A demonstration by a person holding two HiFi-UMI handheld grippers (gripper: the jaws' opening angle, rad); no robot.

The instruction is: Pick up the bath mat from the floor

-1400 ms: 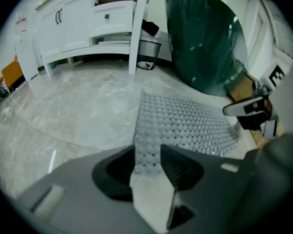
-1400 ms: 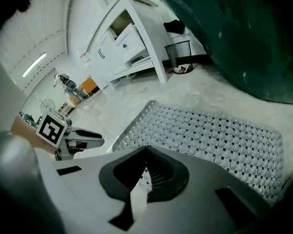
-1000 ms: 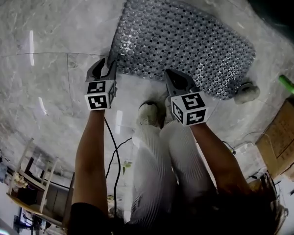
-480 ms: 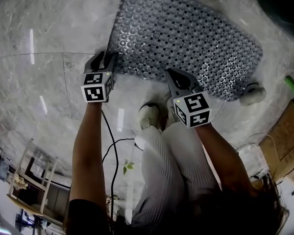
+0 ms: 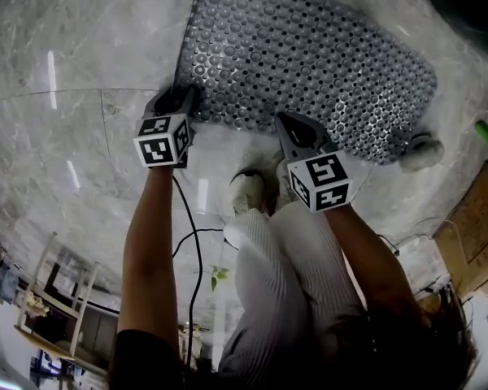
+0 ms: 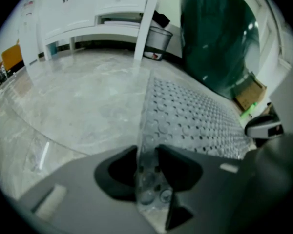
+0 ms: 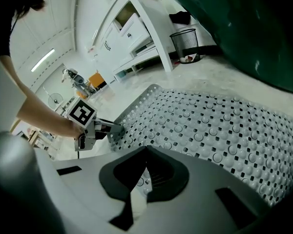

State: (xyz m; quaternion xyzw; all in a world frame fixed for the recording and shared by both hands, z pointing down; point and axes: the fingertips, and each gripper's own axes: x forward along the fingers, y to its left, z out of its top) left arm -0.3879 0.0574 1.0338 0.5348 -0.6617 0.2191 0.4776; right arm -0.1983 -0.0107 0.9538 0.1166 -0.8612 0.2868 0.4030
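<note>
The left gripper [image 6: 147, 148] sits low at the near left corner of the bath mat [image 5: 309, 55]. Its jaws are closing with a strip of the mat's edge standing between them, and the jaw tips lie right beside that strip on either side. The right gripper [image 7: 146, 148] is at the mat's near edge, further toward the lower right of the head view. Its jaws are drawn together at the tips and clamp a bit of the mat's rim, which shows in the narrow gap behind them. The mat is grey and translucent, covered in round bumps and small holes. It lies spread on the pale marble floor [image 5: 81, 71] across the upper middle and upper right of the head view, slanting down toward the right. A white shoe [image 5: 246, 189] stands on the floor just below the mat's near edge, between the two grippers. A small pale rounded object [image 5: 423, 151] rests at the mat's lower right corner. A black cable [image 5: 193, 250] hangs beside the left forearm. In the left gripper view a dark wastebasket [image 6: 158, 42] stands well beyond the mat, at the top centre.
</note>
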